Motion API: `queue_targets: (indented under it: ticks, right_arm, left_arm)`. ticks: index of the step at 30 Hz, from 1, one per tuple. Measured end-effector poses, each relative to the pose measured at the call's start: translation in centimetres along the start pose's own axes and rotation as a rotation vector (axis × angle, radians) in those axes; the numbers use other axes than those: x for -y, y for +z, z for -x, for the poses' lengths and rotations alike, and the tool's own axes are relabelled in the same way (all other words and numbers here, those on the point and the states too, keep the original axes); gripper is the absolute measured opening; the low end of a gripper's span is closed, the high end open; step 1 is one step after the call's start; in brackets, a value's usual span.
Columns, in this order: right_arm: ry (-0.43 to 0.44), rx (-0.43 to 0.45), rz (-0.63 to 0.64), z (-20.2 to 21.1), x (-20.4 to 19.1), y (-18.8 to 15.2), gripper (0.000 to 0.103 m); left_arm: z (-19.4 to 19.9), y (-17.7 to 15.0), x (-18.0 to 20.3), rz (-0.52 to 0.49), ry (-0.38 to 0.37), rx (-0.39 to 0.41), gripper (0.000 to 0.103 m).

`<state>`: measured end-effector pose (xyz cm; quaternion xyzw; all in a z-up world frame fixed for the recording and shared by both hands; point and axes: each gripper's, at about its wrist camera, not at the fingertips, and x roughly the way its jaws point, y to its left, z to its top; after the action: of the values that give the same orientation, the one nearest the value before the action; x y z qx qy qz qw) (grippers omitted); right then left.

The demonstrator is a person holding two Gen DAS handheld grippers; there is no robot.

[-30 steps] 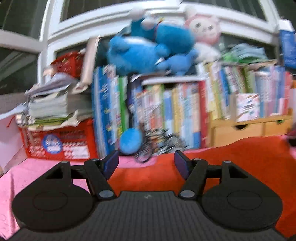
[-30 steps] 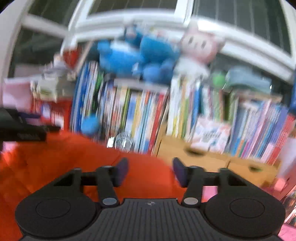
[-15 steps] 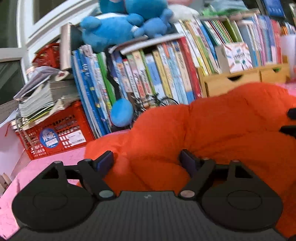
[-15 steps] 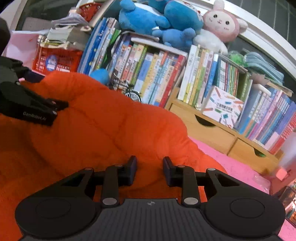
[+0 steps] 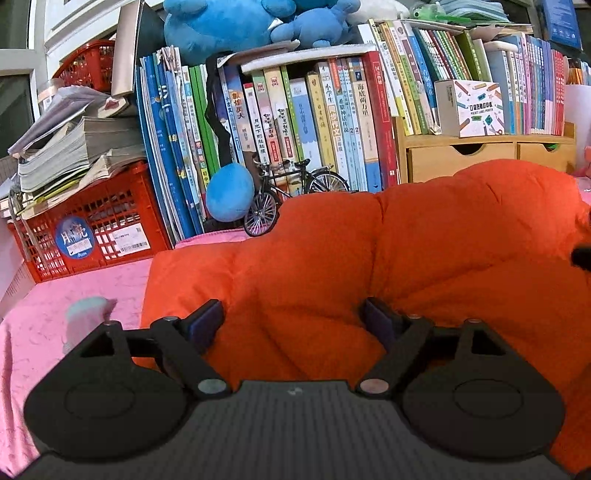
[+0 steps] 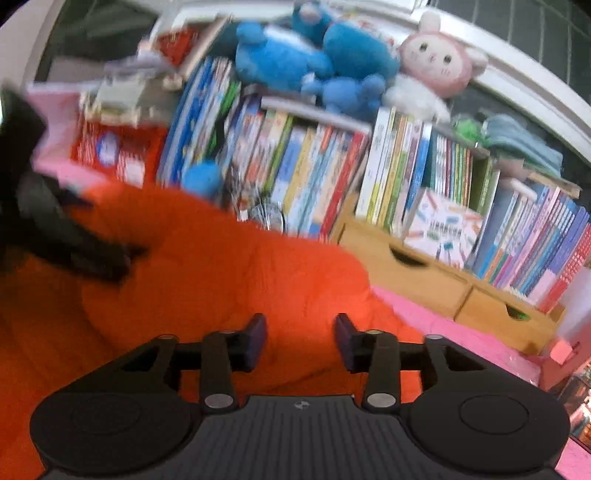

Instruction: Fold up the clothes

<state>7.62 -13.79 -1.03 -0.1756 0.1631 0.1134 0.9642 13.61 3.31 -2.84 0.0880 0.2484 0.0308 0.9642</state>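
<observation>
A puffy orange quilted garment (image 5: 388, 266) lies bunched on the pink cloth surface (image 5: 74, 295). It also fills the lower left of the right wrist view (image 6: 221, 266). My left gripper (image 5: 295, 321) is open, its jaws wide apart with a bulge of the orange fabric between them. My right gripper (image 6: 300, 339) is open just above the garment's right edge, with nothing gripped. The left gripper shows as a dark blurred shape at the left of the right wrist view (image 6: 66, 240).
A row of books (image 5: 314, 122) with blue plush toys (image 5: 240, 22) on top stands behind. A red crate (image 5: 85, 236) with paper stacks is at the left, a model bicycle (image 5: 288, 195) and wooden drawers (image 5: 480, 155) behind the garment. A small pale object (image 5: 86, 317) lies on the pink cloth.
Both grippers dropped down onto the orange garment. The right gripper narrowed half a second ago and has now opened wider. The left stayed open and moved lower over the fabric.
</observation>
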Motion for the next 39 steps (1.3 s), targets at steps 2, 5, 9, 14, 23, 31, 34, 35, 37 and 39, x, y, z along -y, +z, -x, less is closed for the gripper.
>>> queue_targets:
  ticks: [2, 5, 9, 14, 23, 31, 34, 35, 37, 39]
  right_arm:
    - [0.012, 0.062, -0.007, 0.6, 0.1, 1.1, 0.058]
    - [0.018, 0.114, 0.002, -0.2, -0.5, 2.7, 0.065]
    - [0.016, 0.072, 0.058, -3.5, -2.6, 3.1, 0.065]
    - [-0.089, -0.002, 0.240, -6.8, -5.0, 0.1, 0.065]
    - [-0.103, -0.045, 0.082, -6.2, -0.8, -1.3, 0.072]
    - [0.153, -0.171, -0.201, -8.7, 3.4, -1.9, 0.084]
    - [0.175, -0.169, -0.221, -8.5, 3.5, -2.1, 0.086]
    - [0.167, -0.155, -0.221, -8.2, 3.5, -2.0, 0.086]
    - [0.141, -0.116, -0.219, -6.9, 3.5, -1.7, 0.086]
    - [0.106, -0.064, -0.214, -5.1, 3.5, -1.2, 0.086]
  left_arm:
    - [-0.1, 0.0, -0.1, 0.002, -0.003, -0.005, 0.084]
    - [-0.3, 0.0, -0.2, 0.006, -0.008, -0.014, 0.084]
    - [-0.5, -0.1, -0.2, 0.006, -0.007, -0.026, 0.085]
    - [-0.8, -0.1, -0.1, -0.001, -0.006, -0.046, 0.089]
    - [-2.2, -0.2, -1.6, 0.079, -0.084, -0.116, 0.103]
    - [-2.7, -0.5, -2.8, 0.163, -0.143, -0.141, 0.103]
    - [-2.5, -0.6, -3.3, 0.183, -0.163, -0.131, 0.103]
    - [-2.5, -0.6, -3.4, 0.188, -0.168, -0.130, 0.103]
    - [-2.5, -0.6, -3.6, 0.195, -0.175, -0.129, 0.103]
    - [-2.5, -0.5, -3.8, 0.202, -0.180, -0.129, 0.103]
